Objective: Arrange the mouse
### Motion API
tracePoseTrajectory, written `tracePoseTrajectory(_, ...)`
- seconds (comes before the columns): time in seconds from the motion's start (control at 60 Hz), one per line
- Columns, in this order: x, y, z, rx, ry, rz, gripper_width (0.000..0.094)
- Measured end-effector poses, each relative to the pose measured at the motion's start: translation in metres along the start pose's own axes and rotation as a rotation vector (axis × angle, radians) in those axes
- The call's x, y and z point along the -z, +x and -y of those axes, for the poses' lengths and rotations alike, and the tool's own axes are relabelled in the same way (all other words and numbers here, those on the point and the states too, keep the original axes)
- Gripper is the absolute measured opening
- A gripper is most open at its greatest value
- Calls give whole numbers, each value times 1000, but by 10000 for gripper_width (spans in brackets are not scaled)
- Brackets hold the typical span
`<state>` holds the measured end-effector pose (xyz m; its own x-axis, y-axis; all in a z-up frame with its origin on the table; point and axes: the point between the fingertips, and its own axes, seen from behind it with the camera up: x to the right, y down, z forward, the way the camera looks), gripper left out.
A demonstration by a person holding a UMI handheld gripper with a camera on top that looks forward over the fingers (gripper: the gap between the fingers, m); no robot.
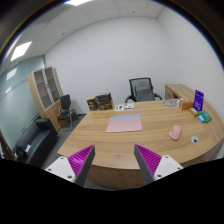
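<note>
A pink mouse (176, 132) lies on the wooden table (120, 145), to the right of a pink mouse mat (124, 124) that lies flat near the table's middle. My gripper (113, 160) is held above the table's near edge, well short of both. Its two fingers with magenta pads (78, 158) stand wide apart with nothing between them.
A teal object (204, 117) and a purple box (198, 100) stand at the table's right end. Office chairs (143, 90) stand behind the table, one more at the left (66, 106). A cabinet (45, 88) stands against the left wall. A dark sofa (35, 143) sits at the near left.
</note>
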<state>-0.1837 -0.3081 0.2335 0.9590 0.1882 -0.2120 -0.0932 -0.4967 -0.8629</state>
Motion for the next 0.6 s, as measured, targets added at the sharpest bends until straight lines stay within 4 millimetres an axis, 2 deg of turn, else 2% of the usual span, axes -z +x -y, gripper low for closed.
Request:
tracePoseTrajectory(0.067,-4,19,-3,2,0,-32,833)
tracePoseTrajectory(0.133,-10,49,-10,3,-12,-74,832)
tracePoseTrajectory(0.3,-50,168,-16,11,45,-199,833)
tracePoseTrajectory(0.483,-115,288,-41,-80,35,-241,829)
tracePoseTrajectory(0.6,-162,337,-48,-69,-10,-246,828)
